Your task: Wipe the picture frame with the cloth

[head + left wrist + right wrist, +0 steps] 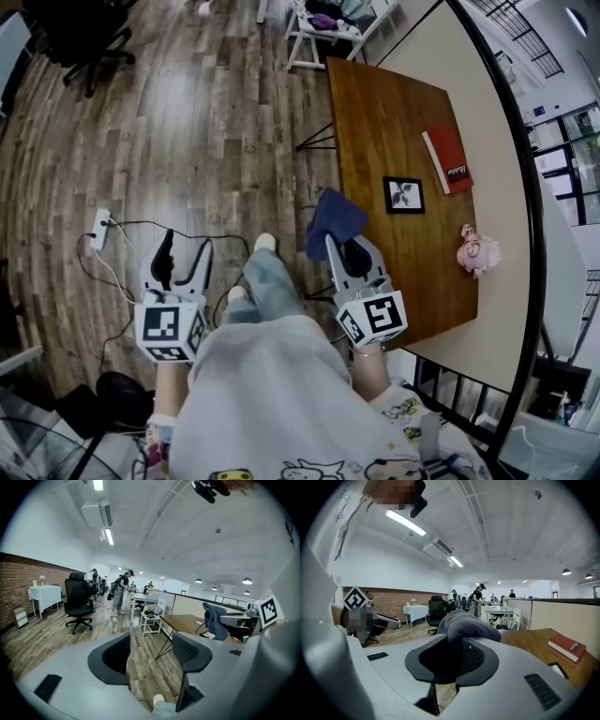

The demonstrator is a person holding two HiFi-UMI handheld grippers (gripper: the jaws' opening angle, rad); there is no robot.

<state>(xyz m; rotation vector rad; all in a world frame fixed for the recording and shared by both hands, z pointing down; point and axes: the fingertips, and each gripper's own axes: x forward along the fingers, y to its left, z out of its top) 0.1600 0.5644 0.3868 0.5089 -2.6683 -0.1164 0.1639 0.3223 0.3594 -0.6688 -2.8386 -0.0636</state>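
Overhead, the head view showed the person standing at the near left edge of a wooden table (375,122), a gripper in each hand. The right gripper (345,248) had its jaws clenched on a dark blue cloth (336,217); in the right gripper view the cloth (466,623) bulged up in a rumpled fold from between the two pads of that gripper (457,656). The cloth hung at the table's left edge, apart from the picture frame (404,195). That frame, black-edged with a light picture inside, lay flat on the tabletop just beyond and to the right of the cloth, touched by neither gripper. A red book (447,159) lay farther off and to the right of the frame, and a small pink figure (478,251) sat near the table's right edge. The left gripper (187,242) was held out over the wooden floor (187,122), well to the left of the table; its jaws stood released and wide apart, and the left gripper view showed only floor between them (152,656). A white power strip (99,228) with its cable lay on the floor to the left of that gripper.
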